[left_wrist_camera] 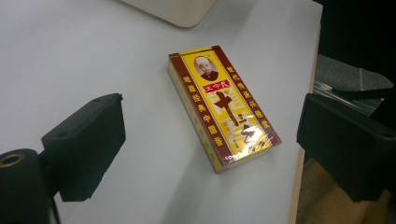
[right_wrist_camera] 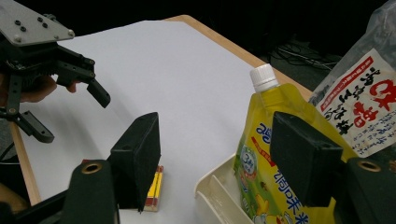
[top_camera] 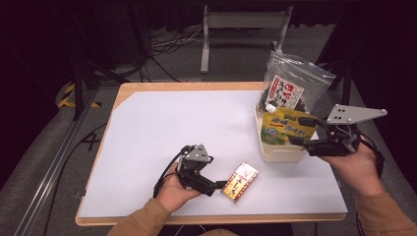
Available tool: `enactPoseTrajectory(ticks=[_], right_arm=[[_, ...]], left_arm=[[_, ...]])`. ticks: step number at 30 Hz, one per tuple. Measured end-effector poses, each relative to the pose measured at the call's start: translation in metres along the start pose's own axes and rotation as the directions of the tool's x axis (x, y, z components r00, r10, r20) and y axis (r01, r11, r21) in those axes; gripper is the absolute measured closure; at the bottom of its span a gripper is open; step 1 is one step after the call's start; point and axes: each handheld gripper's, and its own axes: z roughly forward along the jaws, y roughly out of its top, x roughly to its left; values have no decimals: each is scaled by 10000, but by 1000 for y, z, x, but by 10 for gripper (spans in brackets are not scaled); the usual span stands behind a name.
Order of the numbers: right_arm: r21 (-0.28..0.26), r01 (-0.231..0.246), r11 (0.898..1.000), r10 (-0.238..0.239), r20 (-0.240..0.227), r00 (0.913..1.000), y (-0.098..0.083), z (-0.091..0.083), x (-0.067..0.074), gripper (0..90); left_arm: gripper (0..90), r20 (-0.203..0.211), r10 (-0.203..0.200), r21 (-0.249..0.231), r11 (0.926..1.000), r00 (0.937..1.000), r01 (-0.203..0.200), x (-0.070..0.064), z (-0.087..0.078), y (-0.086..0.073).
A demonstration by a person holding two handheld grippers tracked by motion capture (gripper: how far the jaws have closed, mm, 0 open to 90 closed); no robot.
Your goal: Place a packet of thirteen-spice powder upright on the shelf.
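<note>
Two claws spread apart, left claw (top_camera: 222, 185) just beside box (top_camera: 240, 182) flat on counter (top_camera: 162, 128), right claw (top_camera: 302, 132) at pouch (top_camera: 286, 128) in bin (top_camera: 280, 153).

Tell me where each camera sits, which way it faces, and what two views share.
High view: above the person's side, looking forward and down on the white-covered table; both forearms, left gripper and right gripper.
Left gripper view: rides the left gripper, open jaws facing the flat yellow and maroon cardboard box.
Right gripper view: rides the right gripper, facing the yellow spouted plastic pouch in the cream plastic bin.
All three share the box.
</note>
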Motion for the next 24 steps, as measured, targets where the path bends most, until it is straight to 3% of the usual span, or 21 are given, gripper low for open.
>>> enactPoseTrajectory(ticks=[5,12,20,24], right_arm=[[-8,-89,10000,89,-79,9999,-3,4,1,328],[42,-101,9999,102,-181,9998,-5,11,2,318],[69,-90,9999,92,-289,9995,-6,15,7,308],[62,-114,9999,116,-326,9994,-6,16,7,306]], left_arm=[[67,295,-279,115,9996,9992,275,-2,10,3],[70,286,-440,567,9975,9986,423,-8,31,2],[74,126,-668,1156,9912,9977,649,-14,51,-3],[71,-72,-510,1334,9897,9987,515,-17,59,-3]])
